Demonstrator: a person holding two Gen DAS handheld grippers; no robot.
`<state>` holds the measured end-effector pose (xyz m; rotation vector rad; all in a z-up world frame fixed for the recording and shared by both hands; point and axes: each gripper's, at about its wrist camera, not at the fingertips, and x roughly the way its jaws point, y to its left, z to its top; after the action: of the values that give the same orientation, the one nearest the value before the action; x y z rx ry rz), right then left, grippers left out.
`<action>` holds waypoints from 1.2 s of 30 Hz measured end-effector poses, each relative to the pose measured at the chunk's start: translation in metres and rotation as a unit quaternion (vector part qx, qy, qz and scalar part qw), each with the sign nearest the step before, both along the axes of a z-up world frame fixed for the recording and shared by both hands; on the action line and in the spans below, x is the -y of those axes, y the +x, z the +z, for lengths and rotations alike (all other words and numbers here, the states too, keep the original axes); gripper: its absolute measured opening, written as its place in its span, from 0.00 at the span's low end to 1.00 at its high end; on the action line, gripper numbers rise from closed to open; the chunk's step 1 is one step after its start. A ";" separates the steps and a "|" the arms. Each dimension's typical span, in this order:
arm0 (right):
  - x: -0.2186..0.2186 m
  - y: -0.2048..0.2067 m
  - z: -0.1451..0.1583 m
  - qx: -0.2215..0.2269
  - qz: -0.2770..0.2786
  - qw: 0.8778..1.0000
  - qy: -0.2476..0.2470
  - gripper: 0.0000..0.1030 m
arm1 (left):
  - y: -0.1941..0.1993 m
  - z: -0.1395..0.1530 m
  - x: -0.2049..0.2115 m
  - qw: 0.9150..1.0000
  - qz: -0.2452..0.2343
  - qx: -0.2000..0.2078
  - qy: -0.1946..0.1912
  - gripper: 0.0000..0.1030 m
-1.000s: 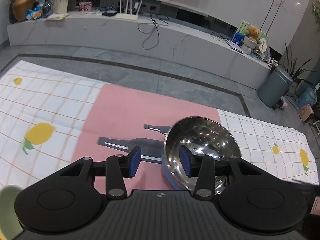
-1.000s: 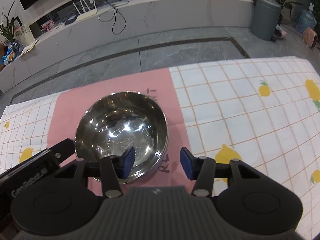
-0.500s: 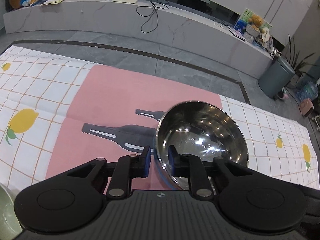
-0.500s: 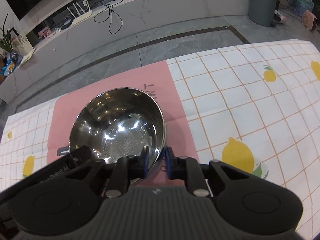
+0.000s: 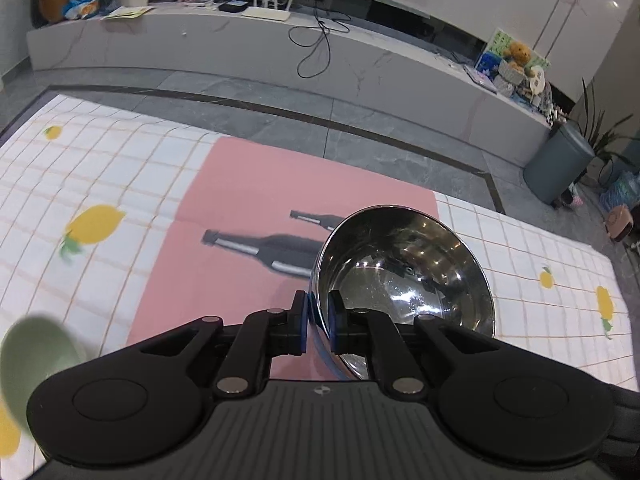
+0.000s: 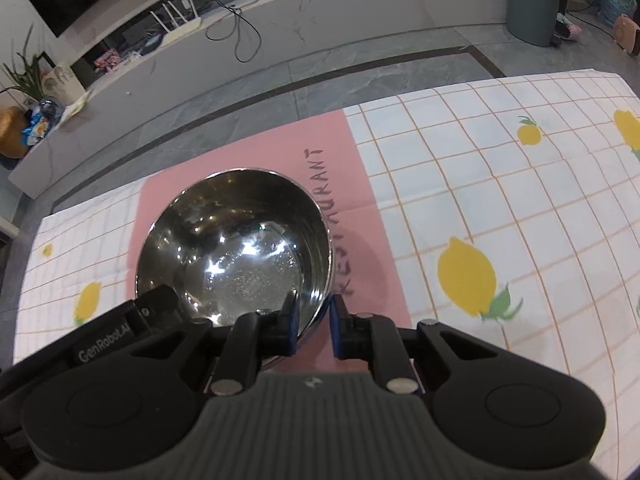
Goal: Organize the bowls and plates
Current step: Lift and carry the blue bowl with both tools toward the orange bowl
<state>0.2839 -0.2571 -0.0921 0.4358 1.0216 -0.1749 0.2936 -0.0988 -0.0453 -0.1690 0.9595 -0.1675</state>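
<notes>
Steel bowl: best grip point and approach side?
The thin rim of the steel bowl, one finger inside, one outside, from the near edge. The wall is too wide and curved to span. Both the left gripper and right gripper pinch it that way on opposite sides.

Home living room, marble TV console (image 5: 360, 60) (router (image 5: 266, 12), teddy bear (image 5: 518, 53))
</notes>
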 end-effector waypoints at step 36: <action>0.046 -0.278 0.076 0.088 0.021 0.996 0.027 0.14 | -0.228 0.064 0.013 0.996 -0.047 0.017 -0.068 0.12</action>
<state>0.0061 -0.3029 -0.0163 0.4710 0.8637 -0.0701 0.0652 -0.1122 0.0190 -0.2461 0.9225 -0.3222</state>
